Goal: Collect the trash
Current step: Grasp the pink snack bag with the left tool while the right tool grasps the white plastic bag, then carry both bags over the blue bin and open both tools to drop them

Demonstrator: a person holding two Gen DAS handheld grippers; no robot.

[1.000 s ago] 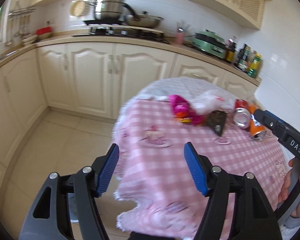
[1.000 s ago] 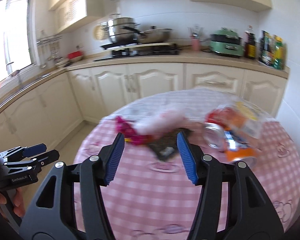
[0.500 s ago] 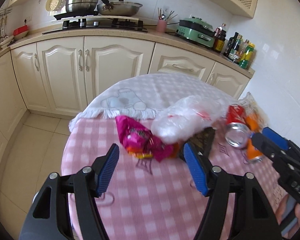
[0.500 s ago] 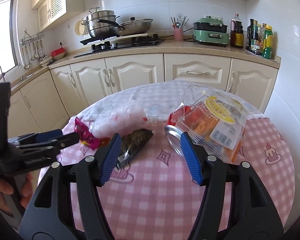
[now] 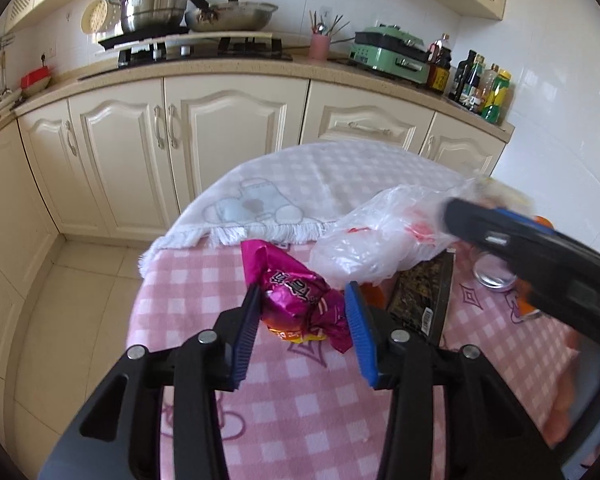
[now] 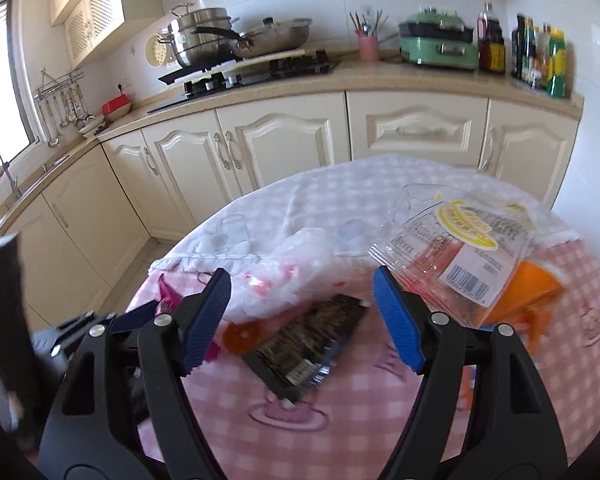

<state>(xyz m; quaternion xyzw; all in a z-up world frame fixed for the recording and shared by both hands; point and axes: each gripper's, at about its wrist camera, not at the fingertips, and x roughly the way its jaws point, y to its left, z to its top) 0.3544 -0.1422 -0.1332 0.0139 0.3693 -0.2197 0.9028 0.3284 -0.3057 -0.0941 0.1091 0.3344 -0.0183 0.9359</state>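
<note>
A crumpled magenta snack wrapper (image 5: 288, 280) lies on the pink checked table (image 5: 300, 408). My left gripper (image 5: 303, 289) is closing on it, and both blue pads touch its sides. Behind it lie a white plastic bag (image 5: 380, 236) and a dark flat packet (image 5: 420, 300). My right gripper (image 6: 302, 280) hovers over the dark packet (image 6: 312, 344) and the bag (image 6: 288, 276). Its jaws are opening wide with nothing pressed between them. A clear package with a yellow label (image 6: 460, 248) lies over an orange can (image 6: 536, 288) to its right.
A silver can top (image 5: 494, 276) shows behind the right gripper's black finger (image 5: 512, 244). A white cloth (image 5: 300, 184) covers the table's far half. Cream cabinets (image 5: 228, 140) and a countertop with a stove, pots and bottles stand beyond. Tiled floor lies at the left.
My left gripper came forward to the magenta wrapper and its jaws narrowed around it. The right gripper swung left over the bag and dark packet, and its jaws widened.
</note>
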